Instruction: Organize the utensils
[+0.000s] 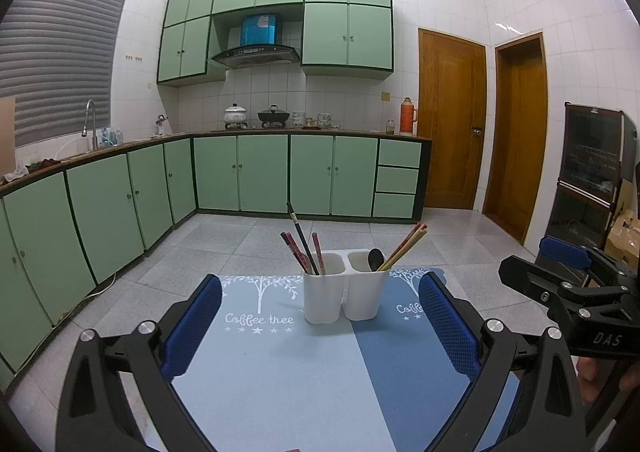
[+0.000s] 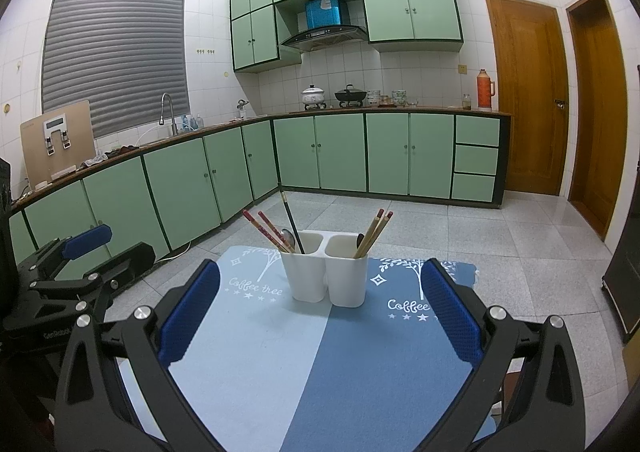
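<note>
A white two-compartment utensil holder (image 1: 344,294) (image 2: 325,276) stands on the far part of a blue mat (image 1: 280,364) (image 2: 320,352). Its left compartment holds red chopsticks (image 1: 296,252) (image 2: 266,230), one black chopstick (image 1: 302,238) (image 2: 291,222) and a metal spoon (image 2: 287,238). Its right compartment holds tan chopsticks (image 1: 404,248) (image 2: 374,232) and a dark spoon (image 1: 375,258). My left gripper (image 1: 320,292) is open and empty, short of the holder. My right gripper (image 2: 320,276) is open and empty, also short of it.
The mat covers a small table with grey floor tiles (image 1: 224,244) beyond its far edge. Green kitchen cabinets (image 1: 260,172) line the back and left. The right gripper's body (image 1: 576,292) shows at right; the left gripper's body (image 2: 72,280) shows at left.
</note>
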Motion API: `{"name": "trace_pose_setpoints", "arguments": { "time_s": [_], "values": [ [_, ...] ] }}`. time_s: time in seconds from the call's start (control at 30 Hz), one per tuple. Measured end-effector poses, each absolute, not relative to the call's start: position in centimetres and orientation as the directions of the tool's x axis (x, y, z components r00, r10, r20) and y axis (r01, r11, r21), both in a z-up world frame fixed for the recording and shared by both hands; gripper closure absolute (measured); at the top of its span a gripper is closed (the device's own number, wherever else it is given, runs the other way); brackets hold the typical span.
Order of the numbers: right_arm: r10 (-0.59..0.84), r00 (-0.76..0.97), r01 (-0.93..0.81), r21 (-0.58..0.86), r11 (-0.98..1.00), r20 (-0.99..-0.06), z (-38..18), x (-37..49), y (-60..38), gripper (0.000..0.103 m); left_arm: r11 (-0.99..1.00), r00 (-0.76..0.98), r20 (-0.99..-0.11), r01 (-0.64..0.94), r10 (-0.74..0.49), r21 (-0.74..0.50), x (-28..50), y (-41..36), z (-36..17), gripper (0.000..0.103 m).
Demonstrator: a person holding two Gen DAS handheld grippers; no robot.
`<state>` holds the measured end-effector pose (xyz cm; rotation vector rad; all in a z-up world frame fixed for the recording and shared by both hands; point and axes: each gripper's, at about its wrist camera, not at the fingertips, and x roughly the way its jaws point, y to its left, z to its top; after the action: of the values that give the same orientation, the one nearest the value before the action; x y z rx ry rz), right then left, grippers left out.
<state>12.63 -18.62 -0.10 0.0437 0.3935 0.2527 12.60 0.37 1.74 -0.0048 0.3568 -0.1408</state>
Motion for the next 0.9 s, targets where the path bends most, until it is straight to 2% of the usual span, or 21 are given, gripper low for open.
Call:
{"name": "trace_pose_setpoints", "arguments": {
  "time_s": [0.9],
  "values": [
    [0.250, 0.892, -0.233, 0.090, 0.968, -0.377, -0.16, 12.86, -19.02, 0.005, 0.990, 0.927, -0.350, 0.136, -0.137, -0.026, 12.53, 0.35, 1.86, 0.006]
  ]
}}
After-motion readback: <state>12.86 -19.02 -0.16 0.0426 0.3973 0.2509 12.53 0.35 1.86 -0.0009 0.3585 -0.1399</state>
